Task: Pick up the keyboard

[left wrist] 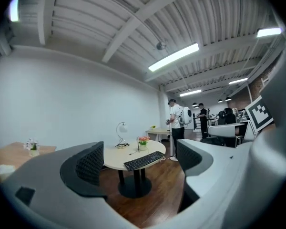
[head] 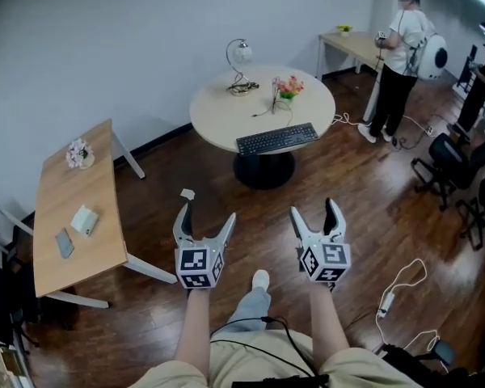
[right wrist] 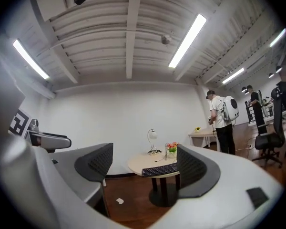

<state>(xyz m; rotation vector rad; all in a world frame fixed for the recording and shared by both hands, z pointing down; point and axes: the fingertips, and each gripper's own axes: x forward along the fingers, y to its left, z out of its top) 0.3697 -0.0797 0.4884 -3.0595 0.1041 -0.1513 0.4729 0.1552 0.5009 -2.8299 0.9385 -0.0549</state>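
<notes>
step: approach, not yet begun | black flat keyboard [head: 277, 138] on near edge of far round beige table [head: 218, 111] | left gripper [head: 203, 226] and right gripper [head: 316, 217] released, empty, well apart from it | next: walk up, reach both forward

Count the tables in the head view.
3: round table at centre, bearing the keyboard; rectangular wooden table at left; desk at the back wall by the standing person. Others may be hidden off the right edge.

keyboard [right wrist: 159, 169] right end behind right gripper [right wrist: 145, 162], bystander [head: 398, 47] face blurred
</notes>
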